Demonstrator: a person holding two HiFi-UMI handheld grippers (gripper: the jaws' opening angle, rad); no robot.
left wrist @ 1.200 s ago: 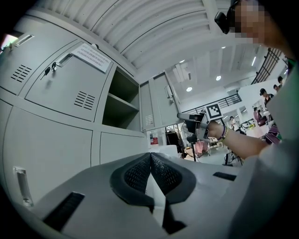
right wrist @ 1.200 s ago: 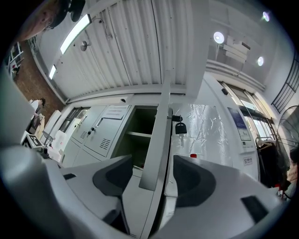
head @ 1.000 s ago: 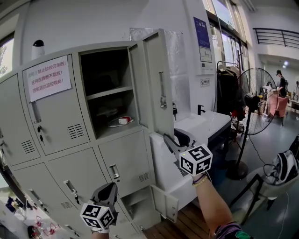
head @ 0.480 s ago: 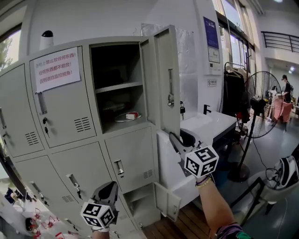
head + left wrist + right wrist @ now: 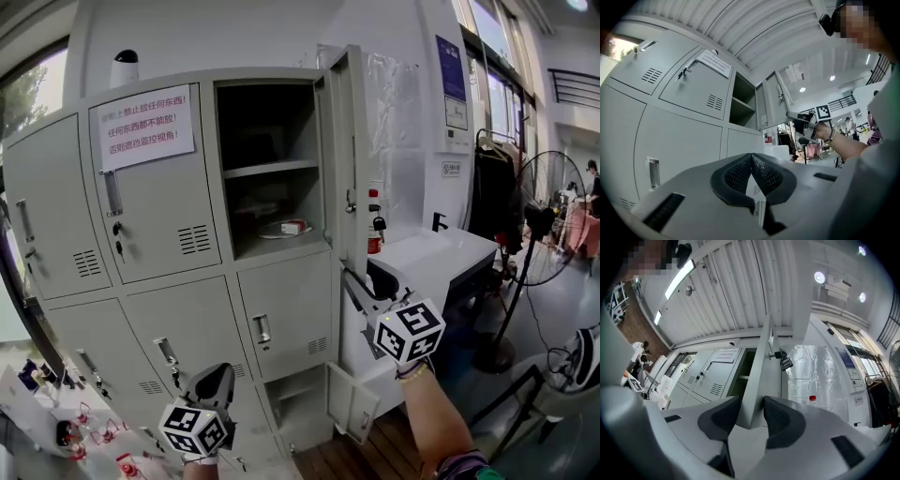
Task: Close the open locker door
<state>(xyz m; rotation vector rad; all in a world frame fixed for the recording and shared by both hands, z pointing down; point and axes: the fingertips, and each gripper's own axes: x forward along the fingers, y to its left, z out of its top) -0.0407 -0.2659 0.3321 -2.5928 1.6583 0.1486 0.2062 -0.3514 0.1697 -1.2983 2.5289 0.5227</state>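
Right gripper view: right claw (image 5: 751, 404) opening, pads against locker door (image 5: 761, 362) bottom edge between them. Left claw (image 5: 751, 159) closed, empty, low before lockers (image 5: 684, 136).

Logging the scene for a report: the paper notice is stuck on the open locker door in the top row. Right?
No. The paper notice is on the closed door just left of the open locker door, also in the top row. The head view shows it.
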